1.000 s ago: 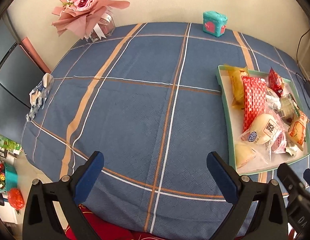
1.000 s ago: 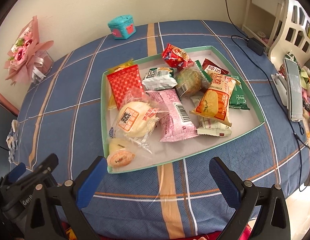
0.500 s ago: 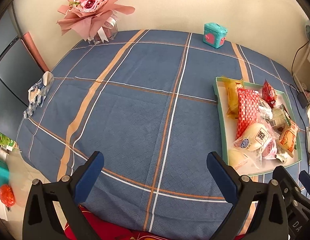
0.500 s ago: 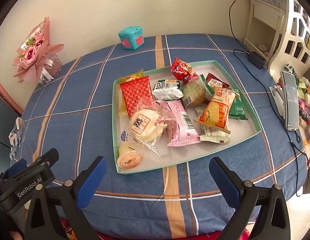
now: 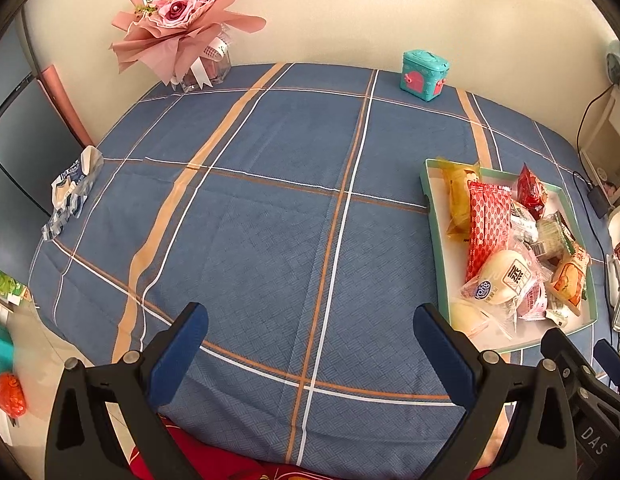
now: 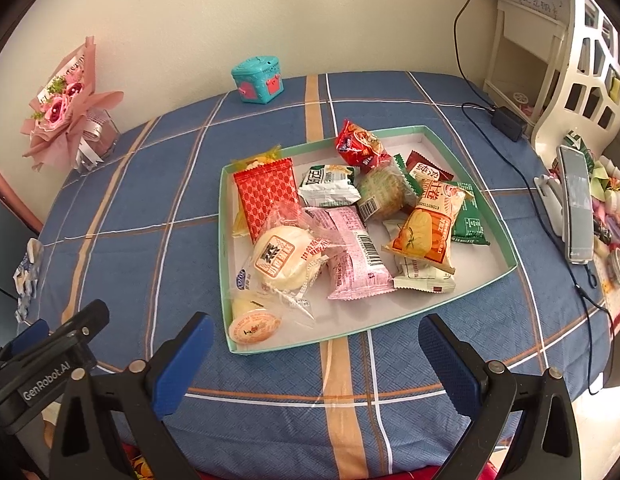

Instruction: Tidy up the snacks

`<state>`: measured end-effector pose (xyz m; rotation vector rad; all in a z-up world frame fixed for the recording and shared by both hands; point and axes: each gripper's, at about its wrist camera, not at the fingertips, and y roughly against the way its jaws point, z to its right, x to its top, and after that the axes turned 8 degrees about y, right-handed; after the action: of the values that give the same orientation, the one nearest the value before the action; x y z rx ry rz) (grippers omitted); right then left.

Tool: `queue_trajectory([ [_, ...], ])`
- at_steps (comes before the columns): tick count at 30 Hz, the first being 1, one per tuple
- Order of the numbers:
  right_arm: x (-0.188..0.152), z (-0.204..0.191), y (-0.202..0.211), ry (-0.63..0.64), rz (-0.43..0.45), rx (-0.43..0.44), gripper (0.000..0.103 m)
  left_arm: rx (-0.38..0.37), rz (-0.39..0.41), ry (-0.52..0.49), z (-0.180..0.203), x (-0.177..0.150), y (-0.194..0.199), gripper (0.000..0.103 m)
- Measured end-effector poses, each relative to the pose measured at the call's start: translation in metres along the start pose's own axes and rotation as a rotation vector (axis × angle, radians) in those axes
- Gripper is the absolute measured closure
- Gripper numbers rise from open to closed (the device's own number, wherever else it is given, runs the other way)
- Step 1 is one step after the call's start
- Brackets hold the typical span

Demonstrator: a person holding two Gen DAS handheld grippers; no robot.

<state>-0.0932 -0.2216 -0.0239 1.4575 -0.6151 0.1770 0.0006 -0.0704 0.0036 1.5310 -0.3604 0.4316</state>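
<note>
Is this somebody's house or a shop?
Most likely a home, maybe a bedroom or living room. A checked blue cloth covers the table, a pink bouquet stands by the wall, and a phone lies beside a white shelf of keepsakes. The snacks sit loose in a tray.

A shallow rectangular tray (image 6: 462,298) with mint-green walls and a white floor lay flat on a blue plaid cloth, filled with wrapped snacks. A red patterned flat packet (image 6: 267,196) rested at the left rear, partly covering a yellow wrapped cake (image 6: 257,159). A round white bun in clear film (image 6: 281,258) lay in front of it, touching a pink barcoded packet (image 6: 352,258). A small round orange-lidded cup (image 6: 254,326) sat in the near left corner. An orange chip bag (image 6: 428,228) overlapped a dark green packet (image 6: 470,222). A red crinkled bag (image 6: 360,145) lay at the rear.
</note>
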Motion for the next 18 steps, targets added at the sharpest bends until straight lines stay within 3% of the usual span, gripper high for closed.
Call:
queue_trajectory([
  [18,-0.0013,0.0064,-0.0033,-0.026,-0.017,-0.008,0.0,0.013,0.014,-0.019,0.004,-0.0001,0.002,0.001],
])
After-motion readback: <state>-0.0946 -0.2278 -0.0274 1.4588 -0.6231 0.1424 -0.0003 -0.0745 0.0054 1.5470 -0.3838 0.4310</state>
